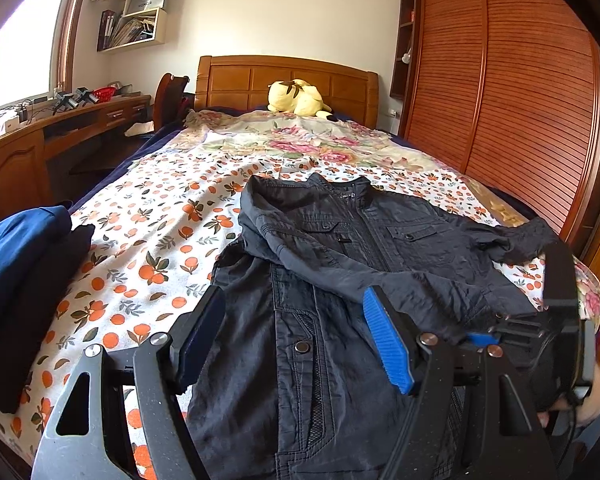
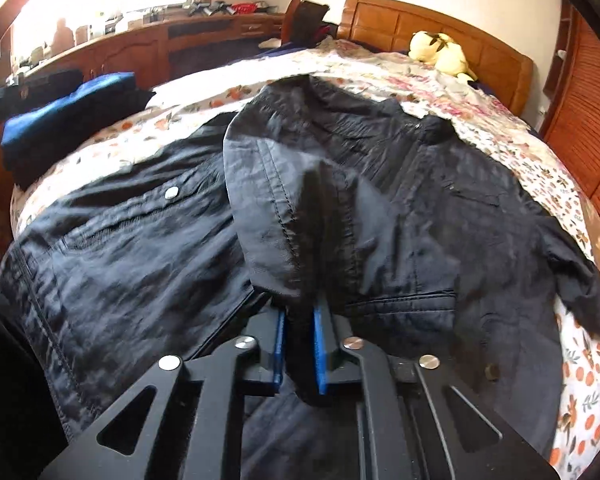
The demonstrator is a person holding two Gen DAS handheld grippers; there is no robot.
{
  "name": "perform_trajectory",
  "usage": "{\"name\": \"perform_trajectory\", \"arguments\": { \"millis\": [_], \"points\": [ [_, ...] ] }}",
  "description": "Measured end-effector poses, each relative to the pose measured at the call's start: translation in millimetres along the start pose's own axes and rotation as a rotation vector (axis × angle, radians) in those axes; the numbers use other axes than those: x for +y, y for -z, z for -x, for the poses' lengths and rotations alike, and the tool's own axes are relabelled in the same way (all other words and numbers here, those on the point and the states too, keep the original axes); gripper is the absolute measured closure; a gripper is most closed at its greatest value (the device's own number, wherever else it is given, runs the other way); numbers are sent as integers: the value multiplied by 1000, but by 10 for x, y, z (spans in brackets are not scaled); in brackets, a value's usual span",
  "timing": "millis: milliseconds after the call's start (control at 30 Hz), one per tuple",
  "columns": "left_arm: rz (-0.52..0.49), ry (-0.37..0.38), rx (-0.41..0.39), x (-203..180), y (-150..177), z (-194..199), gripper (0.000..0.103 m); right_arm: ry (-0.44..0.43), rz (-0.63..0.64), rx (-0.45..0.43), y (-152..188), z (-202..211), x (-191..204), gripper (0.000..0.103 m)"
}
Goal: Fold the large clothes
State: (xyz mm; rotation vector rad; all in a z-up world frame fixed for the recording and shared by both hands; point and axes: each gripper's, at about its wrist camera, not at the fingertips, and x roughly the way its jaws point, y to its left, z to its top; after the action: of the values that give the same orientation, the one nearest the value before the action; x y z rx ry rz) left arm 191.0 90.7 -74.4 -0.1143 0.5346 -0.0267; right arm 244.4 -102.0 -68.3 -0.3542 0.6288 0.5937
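Note:
A black jacket (image 1: 340, 264) lies front up on the bed, collar toward the headboard. Its left sleeve (image 1: 324, 264) is drawn diagonally across the chest. My left gripper (image 1: 292, 320) is open and empty above the jacket's lower front, blue pads apart. The right gripper shows at the right edge of the left wrist view (image 1: 556, 320). In the right wrist view my right gripper (image 2: 300, 320) is shut on the sleeve cuff (image 2: 284, 232), which is bunched up over its fingers above the jacket (image 2: 400, 200).
The bed has a floral sheet (image 1: 152, 240) and a wooden headboard (image 1: 284, 80) with a yellow plush toy (image 1: 296, 98). Folded blue and dark clothes (image 1: 24, 280) lie at the bed's left edge. A desk (image 1: 40, 136) stands left, a slatted wardrobe (image 1: 520, 100) right.

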Motion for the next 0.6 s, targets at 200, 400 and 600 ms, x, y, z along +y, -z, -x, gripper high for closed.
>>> {"name": "perform_trajectory", "arguments": {
  "millis": [200,400,600],
  "points": [
    [5,0,-4,23,-6,16,30,-31,-76,-66,-82,407,-242,94],
    [15,4,-15,58,-9,62,30,-65,-77,-139,-127,869,-234,95],
    [17,4,-14,63,-3,62,30,-48,-106,-160,-87,960,-412,95]
  ]
}}
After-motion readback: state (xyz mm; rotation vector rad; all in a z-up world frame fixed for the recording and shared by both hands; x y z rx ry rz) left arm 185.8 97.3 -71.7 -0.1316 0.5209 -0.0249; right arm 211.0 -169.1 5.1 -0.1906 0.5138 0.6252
